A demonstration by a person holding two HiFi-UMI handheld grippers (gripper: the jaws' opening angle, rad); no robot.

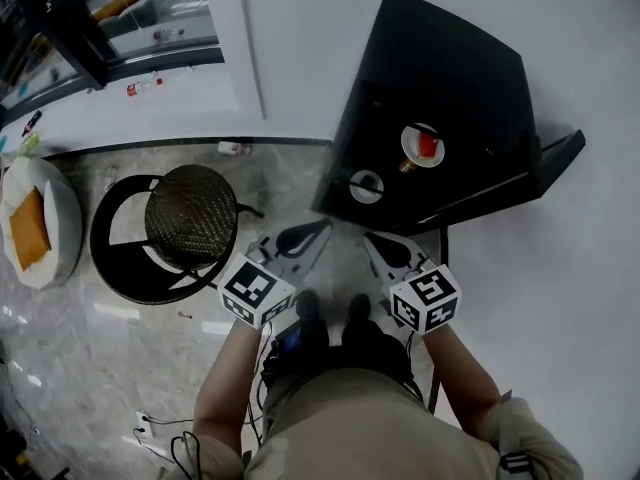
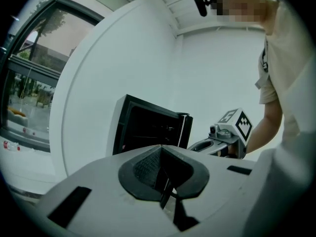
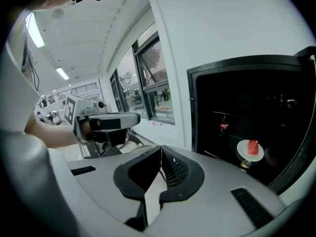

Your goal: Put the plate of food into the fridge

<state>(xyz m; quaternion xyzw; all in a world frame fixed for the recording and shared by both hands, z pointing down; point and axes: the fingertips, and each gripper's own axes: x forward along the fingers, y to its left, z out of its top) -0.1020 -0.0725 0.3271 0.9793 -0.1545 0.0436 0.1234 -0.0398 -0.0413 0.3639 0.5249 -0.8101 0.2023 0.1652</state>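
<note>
The black fridge (image 1: 440, 108) stands open in front of me. On a shelf inside it rests a white plate (image 1: 422, 145) with a red piece of food (image 3: 253, 147). My left gripper (image 1: 300, 240) is shut and empty, held low in front of the fridge (image 2: 148, 130), with its jaws (image 2: 161, 169) pressed together. Beside it my right gripper (image 1: 385, 250) is shut too, nothing between its jaws (image 3: 160, 167), and it points toward the plate (image 3: 250, 151). Neither gripper touches the plate.
A round black stool with a woven seat (image 1: 190, 213) stands left of the fridge. A white cushion with an orange pad (image 1: 35, 223) lies at the far left. A small bottle (image 1: 232, 148) lies by the wall. A red-labelled bottle (image 3: 224, 126) is inside the fridge.
</note>
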